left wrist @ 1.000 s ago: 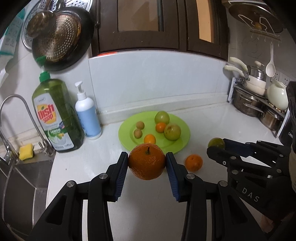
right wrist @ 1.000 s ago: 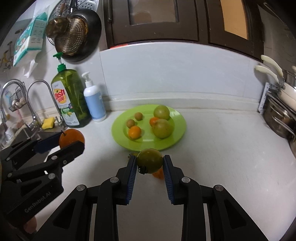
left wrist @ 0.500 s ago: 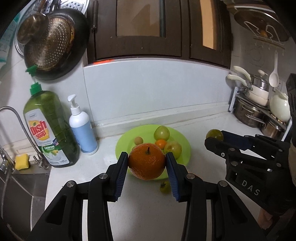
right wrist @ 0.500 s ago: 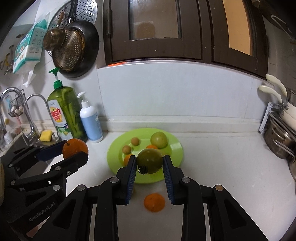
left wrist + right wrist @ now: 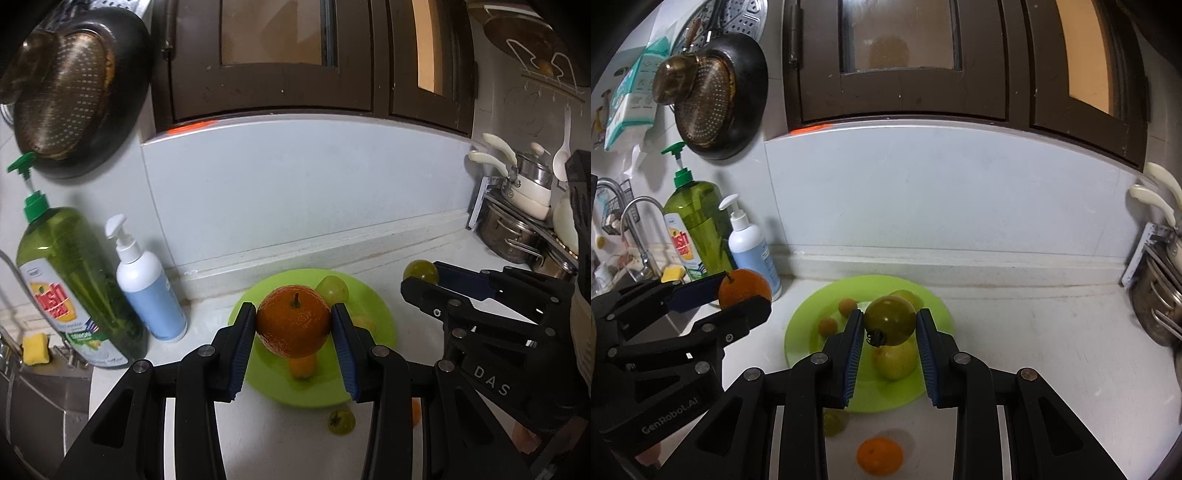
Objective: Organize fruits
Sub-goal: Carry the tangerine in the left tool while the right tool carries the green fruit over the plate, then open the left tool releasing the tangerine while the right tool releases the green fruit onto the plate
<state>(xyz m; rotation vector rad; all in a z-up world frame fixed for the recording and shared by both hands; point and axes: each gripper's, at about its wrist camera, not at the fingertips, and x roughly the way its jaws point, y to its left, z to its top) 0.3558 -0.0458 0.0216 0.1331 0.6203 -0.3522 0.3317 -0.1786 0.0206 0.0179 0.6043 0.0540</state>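
Plate [image 5: 798,343], lime green, on counter [image 5: 1034,350] by wall; several small fruits on it.

Your left gripper [image 5: 293,326] closed on orange [image 5: 293,326], pads on its sides, held over plate's near left. Firm, round, rind grips well.

Your right gripper [image 5: 889,326] clamped on green tomato [image 5: 889,325], above plate. Smooth, softer: squeeze lightly, hold at widest girth.

Since a second ago: both fruits carried from over counter to above plate. Loose tangerine [image 5: 879,456] and small green fruit [image 5: 833,422] remain on counter.
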